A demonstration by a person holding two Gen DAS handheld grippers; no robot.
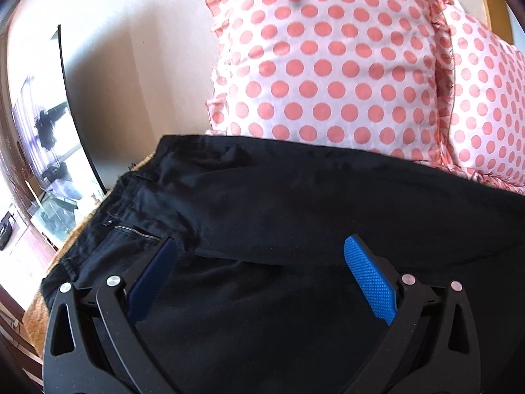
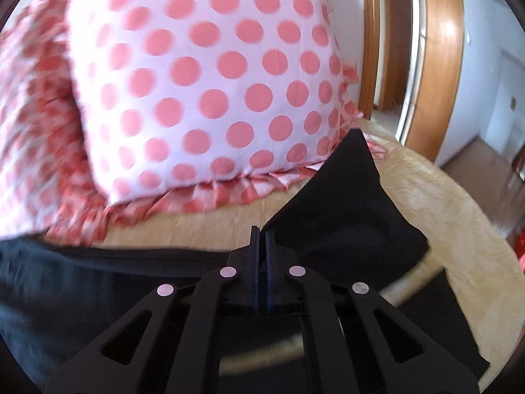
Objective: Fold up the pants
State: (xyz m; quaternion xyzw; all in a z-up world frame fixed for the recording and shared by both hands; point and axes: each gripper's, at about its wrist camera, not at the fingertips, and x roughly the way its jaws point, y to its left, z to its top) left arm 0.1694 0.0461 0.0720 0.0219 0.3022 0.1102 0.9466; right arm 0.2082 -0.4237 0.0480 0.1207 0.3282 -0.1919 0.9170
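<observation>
Black pants (image 1: 295, 197) lie across a tan fuzzy bed cover, with the waistband and zipper (image 1: 134, 229) at the left in the left wrist view. My left gripper (image 1: 259, 246) is open, its blue pads spread wide just above the pants near the waist. In the right wrist view my right gripper (image 2: 261, 229) is shut on a fold of the black pants (image 2: 341, 216), and lifts the leg end so the cloth stands up to the right of the fingers. The view is blurred.
Two white pillows with pink dots (image 1: 328, 65) (image 2: 197, 92) lean just behind the pants. The tan cover (image 2: 443, 203) reaches right to the bed edge. A wooden door frame (image 2: 439, 65) stands at the right, a window and wall (image 1: 49, 138) at the left.
</observation>
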